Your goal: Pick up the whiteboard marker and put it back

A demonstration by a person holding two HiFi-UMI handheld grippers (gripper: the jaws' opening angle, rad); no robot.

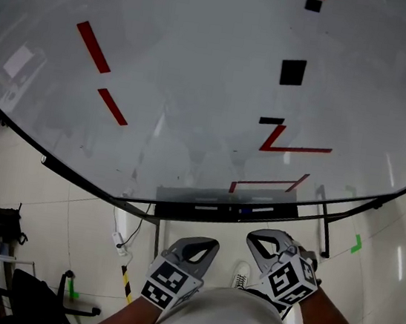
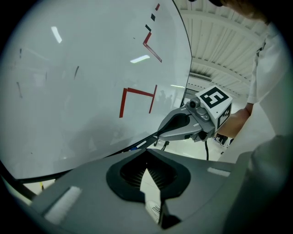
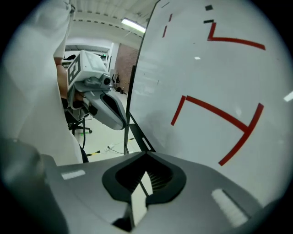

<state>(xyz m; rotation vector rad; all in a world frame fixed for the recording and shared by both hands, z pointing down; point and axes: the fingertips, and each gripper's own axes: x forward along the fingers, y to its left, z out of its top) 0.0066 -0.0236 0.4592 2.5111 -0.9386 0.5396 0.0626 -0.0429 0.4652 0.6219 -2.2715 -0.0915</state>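
Observation:
A large whiteboard (image 1: 199, 82) with red lines and black magnets fills the head view. Its dark ledge tray (image 1: 174, 208) runs along the bottom edge and holds slim white and blue things (image 1: 254, 212) that look like markers; they are too small to tell apart. The left gripper (image 1: 205, 243) is shut and holds nothing, below the tray near the person's body. Beside it, the right gripper (image 1: 261, 237) is also shut with nothing in it. The left gripper view shows its own closed jaws (image 2: 147, 153), the right gripper (image 2: 165, 130) and the tray (image 2: 132, 147). In the right gripper view, its jaws (image 3: 146, 155) meet, with the left gripper (image 3: 120, 123) beyond.
The whiteboard stand's black leg (image 1: 324, 231) drops to the tiled floor at right, beside a green tape mark (image 1: 357, 244). A cable and power strip (image 1: 118, 239), yellow-black tape (image 1: 126, 281), a black bag (image 1: 1, 220) and a shoe (image 1: 241, 277) lie below.

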